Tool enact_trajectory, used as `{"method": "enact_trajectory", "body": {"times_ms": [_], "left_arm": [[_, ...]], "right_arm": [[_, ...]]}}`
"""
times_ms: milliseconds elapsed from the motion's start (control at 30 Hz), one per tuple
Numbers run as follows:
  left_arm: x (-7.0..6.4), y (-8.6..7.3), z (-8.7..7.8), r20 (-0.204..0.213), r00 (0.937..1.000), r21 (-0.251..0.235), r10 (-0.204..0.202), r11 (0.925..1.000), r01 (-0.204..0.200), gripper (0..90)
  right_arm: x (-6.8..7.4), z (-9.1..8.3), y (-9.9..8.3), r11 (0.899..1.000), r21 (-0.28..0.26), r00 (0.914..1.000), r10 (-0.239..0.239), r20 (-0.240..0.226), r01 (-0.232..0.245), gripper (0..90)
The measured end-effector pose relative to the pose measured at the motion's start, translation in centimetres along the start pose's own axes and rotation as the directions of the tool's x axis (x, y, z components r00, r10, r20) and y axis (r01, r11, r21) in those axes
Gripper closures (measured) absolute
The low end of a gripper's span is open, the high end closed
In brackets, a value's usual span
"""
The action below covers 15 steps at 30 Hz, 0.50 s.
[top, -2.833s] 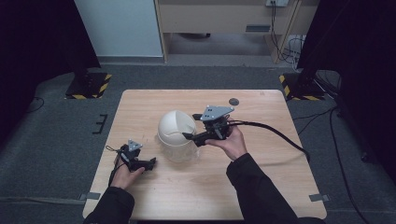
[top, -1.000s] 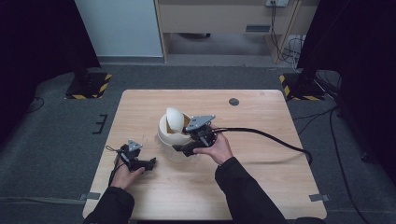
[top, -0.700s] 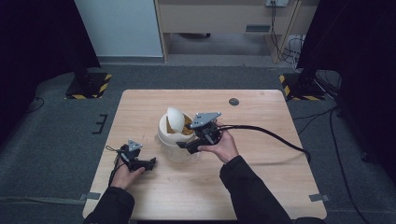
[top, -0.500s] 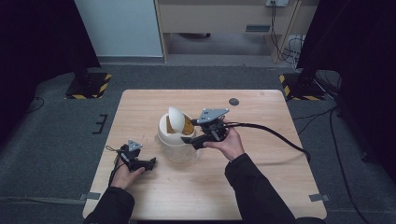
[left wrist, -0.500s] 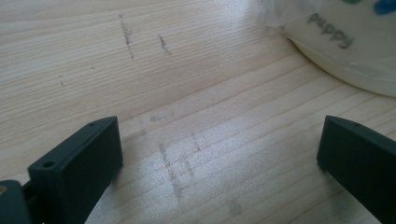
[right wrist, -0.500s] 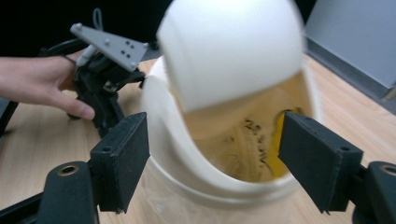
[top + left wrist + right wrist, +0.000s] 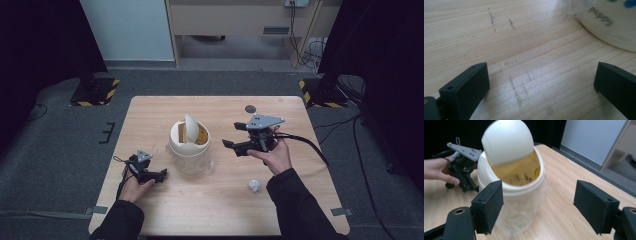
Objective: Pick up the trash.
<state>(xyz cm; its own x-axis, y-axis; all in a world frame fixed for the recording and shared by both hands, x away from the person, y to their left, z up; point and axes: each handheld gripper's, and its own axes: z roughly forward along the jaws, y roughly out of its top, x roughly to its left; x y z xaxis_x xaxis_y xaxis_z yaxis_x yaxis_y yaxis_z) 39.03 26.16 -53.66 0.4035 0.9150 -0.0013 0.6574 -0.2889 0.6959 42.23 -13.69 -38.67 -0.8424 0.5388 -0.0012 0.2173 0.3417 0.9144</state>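
- Left gripper [image 7: 159,175]: rests low near the table's [image 7: 150,115] near-left corner, fingers wide apart and empty; the bin stands just beyond them.
- Small swing-lid bin [image 7: 189,142]: upright at the table's middle, lid [image 7: 507,141] tipped open, plastic liner around its body.
- Right gripper [image 7: 229,144]: fingers spread wide, holding nothing, pointing left at the bin; it is the nearer to the opening. Earlier it touched the lid; now it has drawn back.
- Crumpled paper ball [image 7: 254,186]: near the table's near edge, beside the right hand.
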Motion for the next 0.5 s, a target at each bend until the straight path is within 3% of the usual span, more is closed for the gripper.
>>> {"method": "enact_trajectory", "body": {"times_ms": [267,500], "left_arm": [[0.0,0.0,0.0,0.000,1.0000,0.000,0.000,1.0000,0.000,0.0],[0.0,0.0,0.0,0.000,1.0000,0.000,0.000,1.0000,0.000,0.0]], "right_arm": [[-0.9,-3.3,-3.3,0.999,0.023,0.9980,0.026,0.058,-0.027,22.7],[-0.6,-4.9,-6.0,0.998,0.043,0.9968,0.045,0.067,-0.048,20.0]]}}
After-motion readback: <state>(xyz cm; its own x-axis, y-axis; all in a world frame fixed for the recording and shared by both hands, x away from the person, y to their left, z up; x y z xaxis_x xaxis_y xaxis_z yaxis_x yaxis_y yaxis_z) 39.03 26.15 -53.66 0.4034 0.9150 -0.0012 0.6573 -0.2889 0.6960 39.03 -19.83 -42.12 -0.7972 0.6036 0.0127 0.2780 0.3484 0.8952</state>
